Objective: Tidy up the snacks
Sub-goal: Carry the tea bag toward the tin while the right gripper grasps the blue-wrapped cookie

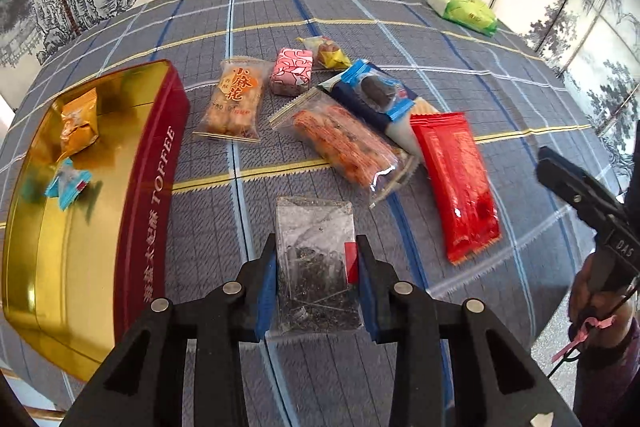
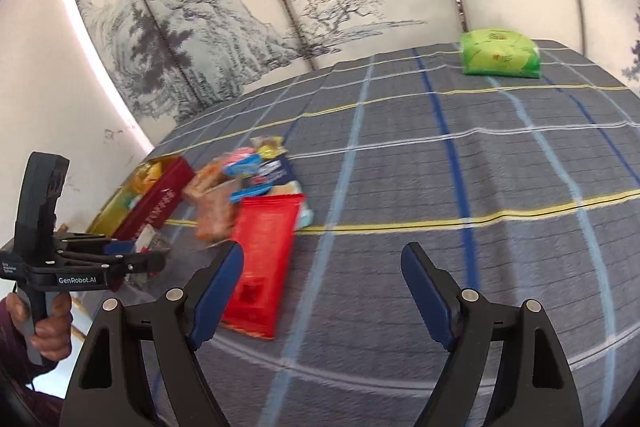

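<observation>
At the far left a red toffee tin lay open on the checked desk, an orange packet and a small blue sweet inside. Just right of it, the left tool had its pads pressed against the sides of a clear packet of dark bits — jaws narrow, gripping it. Beyond lay a heap of snacks, with a red packet at its right edge. The right tool stood wide open over bare cloth — a green pack lay well apart, far back.
</observation>
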A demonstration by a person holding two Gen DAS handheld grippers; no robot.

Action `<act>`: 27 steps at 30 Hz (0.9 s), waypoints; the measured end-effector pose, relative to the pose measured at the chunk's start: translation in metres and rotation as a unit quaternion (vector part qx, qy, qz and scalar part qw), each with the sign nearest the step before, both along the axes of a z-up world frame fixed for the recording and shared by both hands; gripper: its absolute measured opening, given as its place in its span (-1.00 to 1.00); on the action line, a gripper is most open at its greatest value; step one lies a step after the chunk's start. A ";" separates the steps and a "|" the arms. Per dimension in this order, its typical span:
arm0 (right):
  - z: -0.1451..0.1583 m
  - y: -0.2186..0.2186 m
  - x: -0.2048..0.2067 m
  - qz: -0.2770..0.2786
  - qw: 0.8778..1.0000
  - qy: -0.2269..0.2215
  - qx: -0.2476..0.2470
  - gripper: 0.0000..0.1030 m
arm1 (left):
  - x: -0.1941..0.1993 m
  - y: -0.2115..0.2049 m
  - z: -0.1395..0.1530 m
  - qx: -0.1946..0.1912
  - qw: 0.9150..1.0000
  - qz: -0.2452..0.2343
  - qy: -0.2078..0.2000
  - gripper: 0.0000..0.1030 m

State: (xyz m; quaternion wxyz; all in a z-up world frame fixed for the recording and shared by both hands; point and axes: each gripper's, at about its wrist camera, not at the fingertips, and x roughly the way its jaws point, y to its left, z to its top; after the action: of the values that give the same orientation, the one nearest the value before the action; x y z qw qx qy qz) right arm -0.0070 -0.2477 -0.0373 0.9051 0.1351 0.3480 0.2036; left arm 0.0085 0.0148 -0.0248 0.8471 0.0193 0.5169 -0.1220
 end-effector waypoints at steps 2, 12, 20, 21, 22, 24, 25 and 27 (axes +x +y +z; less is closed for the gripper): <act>0.001 0.015 -0.002 0.015 1.000 0.000 -0.003 0.62 | -0.006 0.002 0.006 0.000 1.000 -0.003 -0.007 -0.39; 0.041 0.093 0.044 0.128 0.987 -0.055 -0.077 0.43 | -0.029 0.010 0.021 -0.016 1.000 -0.013 -0.022 -0.39; 0.022 0.133 0.096 0.153 0.976 -0.011 -0.153 0.26 | -0.037 0.024 0.037 -0.019 0.999 -0.007 -0.047 -0.39; 0.019 0.135 0.099 0.153 0.976 -0.005 -0.158 0.22 | -0.037 0.025 0.037 -0.020 0.999 -0.007 -0.047 -0.39; 0.016 0.138 0.105 0.154 0.975 0.003 -0.162 0.06 | -0.037 0.025 0.037 -0.019 0.999 -0.007 -0.048 -0.39; 0.007 0.145 0.113 0.161 0.970 0.027 -0.180 -0.40 | -0.037 0.026 0.037 -0.018 0.999 -0.006 -0.049 -0.39; 0.003 0.146 0.114 0.163 0.969 0.035 -0.185 -0.51 | -0.037 0.027 0.037 -0.020 0.999 -0.006 -0.049 -0.39; 0.004 0.145 0.110 0.159 0.970 0.031 -0.183 -0.53 | -0.038 0.027 0.037 -0.020 0.999 -0.005 -0.048 -0.39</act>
State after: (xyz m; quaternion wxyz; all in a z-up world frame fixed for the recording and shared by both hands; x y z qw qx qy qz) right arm 0.1030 -0.1026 -0.0331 0.8591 -0.0834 0.4244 0.2737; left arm -0.0292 0.0423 0.0127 0.8706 0.0109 0.4729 -0.1356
